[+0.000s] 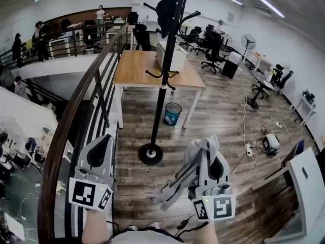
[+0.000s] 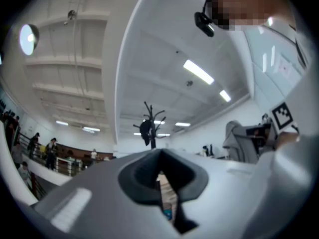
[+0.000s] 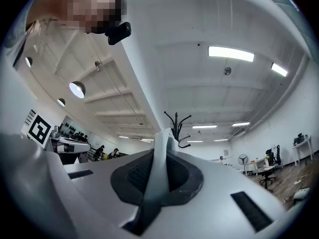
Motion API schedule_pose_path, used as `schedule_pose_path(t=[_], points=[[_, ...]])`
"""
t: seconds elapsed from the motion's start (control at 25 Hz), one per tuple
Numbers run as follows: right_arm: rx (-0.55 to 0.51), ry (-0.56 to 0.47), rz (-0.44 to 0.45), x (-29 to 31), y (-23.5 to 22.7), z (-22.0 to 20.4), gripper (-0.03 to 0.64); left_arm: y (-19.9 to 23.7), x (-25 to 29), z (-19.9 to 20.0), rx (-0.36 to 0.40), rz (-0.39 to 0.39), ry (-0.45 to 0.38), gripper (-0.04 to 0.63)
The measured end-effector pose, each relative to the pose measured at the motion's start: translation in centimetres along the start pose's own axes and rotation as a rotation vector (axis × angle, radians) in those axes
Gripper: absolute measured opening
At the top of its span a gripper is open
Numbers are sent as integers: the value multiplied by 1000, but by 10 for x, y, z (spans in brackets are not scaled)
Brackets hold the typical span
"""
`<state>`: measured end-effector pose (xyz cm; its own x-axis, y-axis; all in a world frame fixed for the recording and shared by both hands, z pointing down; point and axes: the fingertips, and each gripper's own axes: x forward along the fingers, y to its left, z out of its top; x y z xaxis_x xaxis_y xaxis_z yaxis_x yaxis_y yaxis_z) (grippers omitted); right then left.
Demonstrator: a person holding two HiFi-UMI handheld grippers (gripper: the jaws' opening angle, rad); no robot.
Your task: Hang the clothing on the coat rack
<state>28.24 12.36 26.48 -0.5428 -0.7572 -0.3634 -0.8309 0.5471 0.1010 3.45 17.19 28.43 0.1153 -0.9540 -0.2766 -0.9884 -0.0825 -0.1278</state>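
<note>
R gripper (image 1: 207, 156) clamped on grey garment (image 1: 177, 184), cloth draping below jaws; L gripper (image 1: 103, 145) jaws together, empty; coat rack (image 1: 165, 75) well ahead; fabric prob soft, light, floppy; grip near top edge.

Matt cloth garment (image 1: 202, 147), wood flr (image 1: 223, 100)

Approach path: the wood floor (image 1: 133, 136) in front of the coat rack (image 1: 162, 85) is open up to its base (image 1: 151, 154). Left limit: the railing (image 1: 76, 105) runs just beside the left claw (image 1: 101, 145). Behind the pole, the bench (image 1: 134, 67) blocks passage at mid height, and a bin (image 1: 172, 113) stands beneath it. Upper hooks: a dark garment (image 1: 166, 11) fills the left side, while the right-hand hook (image 1: 193, 15) stands free. Cables (image 1: 245, 118) cross the floor at right.
</note>
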Motion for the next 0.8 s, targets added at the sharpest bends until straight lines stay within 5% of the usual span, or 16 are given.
schedule_pose_path(t=[0.8], points=[[19, 7, 59, 29, -39, -12, 8, -24, 51, -8, 14, 11, -8, 7]])
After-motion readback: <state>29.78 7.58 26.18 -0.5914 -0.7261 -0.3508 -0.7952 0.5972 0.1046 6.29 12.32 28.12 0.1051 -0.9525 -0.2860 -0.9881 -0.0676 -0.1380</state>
